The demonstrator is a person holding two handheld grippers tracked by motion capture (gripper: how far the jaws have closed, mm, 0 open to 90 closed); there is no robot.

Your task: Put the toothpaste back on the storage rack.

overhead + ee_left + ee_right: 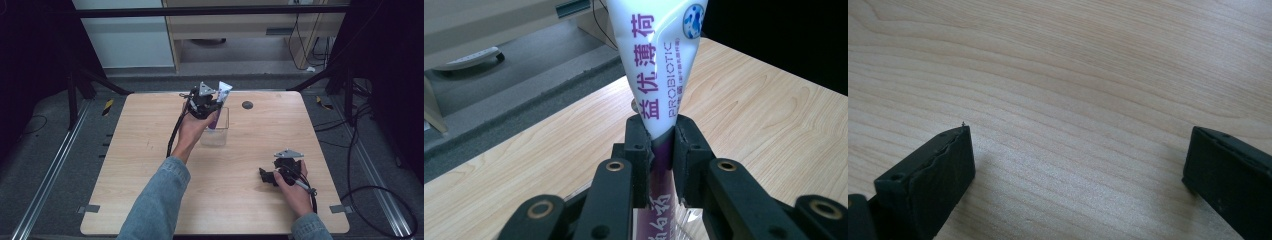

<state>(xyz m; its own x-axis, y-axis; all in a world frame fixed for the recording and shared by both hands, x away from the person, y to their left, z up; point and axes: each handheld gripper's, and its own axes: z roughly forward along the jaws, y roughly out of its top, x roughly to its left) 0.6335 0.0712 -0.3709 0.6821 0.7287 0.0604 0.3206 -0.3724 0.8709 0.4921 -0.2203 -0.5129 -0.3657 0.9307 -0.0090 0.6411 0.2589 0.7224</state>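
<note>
Left claw is clamped on the toothpaste tube, which stands right over the clear plastic cup below it. If the slick tube slips or tilts, it could tip that cup. Right claw idles released on the tabletop.

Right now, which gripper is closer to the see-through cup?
Left. The left gripper is right over the clear cup, clamped on the purple and white tube. The right gripper rests on the table, open, far nearer the person.
</note>
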